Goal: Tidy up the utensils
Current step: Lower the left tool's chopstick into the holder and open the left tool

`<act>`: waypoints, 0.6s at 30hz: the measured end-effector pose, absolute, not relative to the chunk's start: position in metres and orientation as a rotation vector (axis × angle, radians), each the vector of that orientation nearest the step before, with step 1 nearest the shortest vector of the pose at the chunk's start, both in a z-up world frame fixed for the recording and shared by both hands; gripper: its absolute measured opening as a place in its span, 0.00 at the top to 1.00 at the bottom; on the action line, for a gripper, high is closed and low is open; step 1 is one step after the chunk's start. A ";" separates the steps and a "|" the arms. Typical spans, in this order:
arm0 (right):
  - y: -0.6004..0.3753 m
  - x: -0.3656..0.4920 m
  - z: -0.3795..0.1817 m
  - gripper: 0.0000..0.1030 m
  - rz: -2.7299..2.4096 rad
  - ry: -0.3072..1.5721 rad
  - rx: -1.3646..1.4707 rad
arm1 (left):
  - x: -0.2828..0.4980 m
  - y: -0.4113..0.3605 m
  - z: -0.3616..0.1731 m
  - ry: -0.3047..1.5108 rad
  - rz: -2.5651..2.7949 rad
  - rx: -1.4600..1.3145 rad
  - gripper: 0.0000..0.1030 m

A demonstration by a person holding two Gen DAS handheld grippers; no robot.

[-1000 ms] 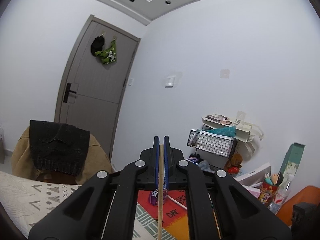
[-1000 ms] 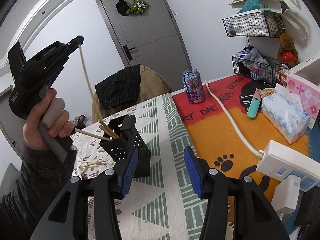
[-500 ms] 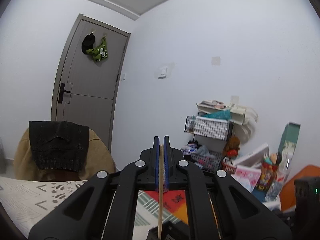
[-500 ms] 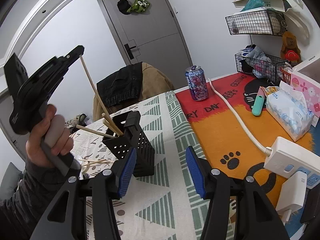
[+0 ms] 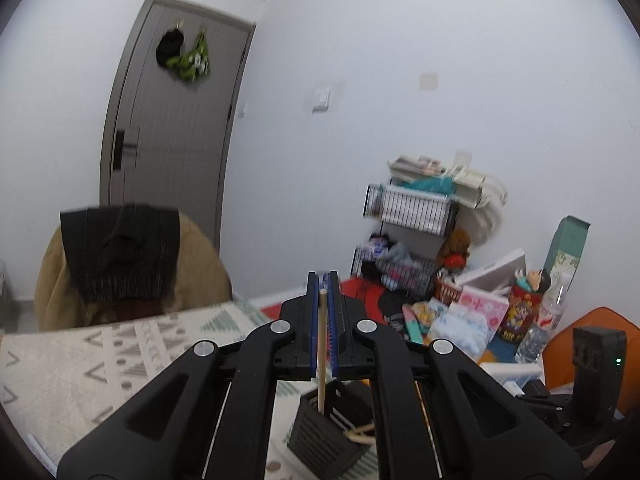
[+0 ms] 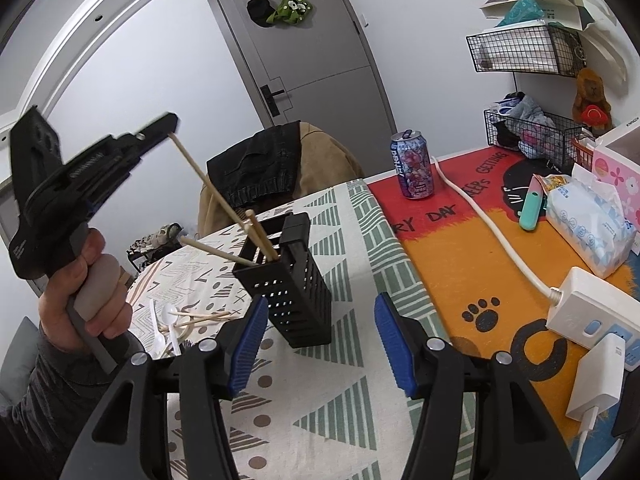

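Tablecloth (image 6: 340, 400): L gripper (image 5: 324, 292) clamps chopstick (image 5: 321, 344) into caddy (image 6: 292, 288)

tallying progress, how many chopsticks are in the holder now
3: two loose ones leaning in the holder, at and, plus one held by the left gripper, tip inside. More may be hidden.

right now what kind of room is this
Most likely a lived-in room at home, not a kitchen: a grey door with caps hung on it, a jacket-draped chair, and wire wall baskets of clutter beside the cloth-covered table.
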State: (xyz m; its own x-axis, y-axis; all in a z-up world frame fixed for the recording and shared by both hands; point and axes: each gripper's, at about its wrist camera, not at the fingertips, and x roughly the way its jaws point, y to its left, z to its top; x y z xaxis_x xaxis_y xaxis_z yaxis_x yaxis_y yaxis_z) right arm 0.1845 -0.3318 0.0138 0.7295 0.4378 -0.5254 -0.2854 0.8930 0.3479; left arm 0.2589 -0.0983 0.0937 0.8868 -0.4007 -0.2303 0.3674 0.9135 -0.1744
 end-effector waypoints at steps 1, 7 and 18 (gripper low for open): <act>-0.331 0.184 0.014 0.44 0.403 0.639 0.250 | 0.261 -0.098 0.091 0.284 -0.404 -0.134 0.95; -0.327 0.180 0.011 0.38 0.406 0.644 0.249 | 0.255 -0.086 0.083 0.332 -0.425 -0.179 0.46; -0.302 0.176 0.002 0.13 0.404 0.646 0.245 | 0.221 -0.049 0.082 0.382 -0.317 -0.154 0.06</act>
State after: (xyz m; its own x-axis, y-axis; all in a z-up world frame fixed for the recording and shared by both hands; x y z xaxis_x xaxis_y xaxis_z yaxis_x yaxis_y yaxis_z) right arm 0.1765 -0.3020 0.0025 0.7248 0.4375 -0.5322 -0.2878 0.8941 0.3431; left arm 0.2214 -0.0486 0.0824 0.8797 -0.3316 -0.3409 0.2742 0.9393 -0.2061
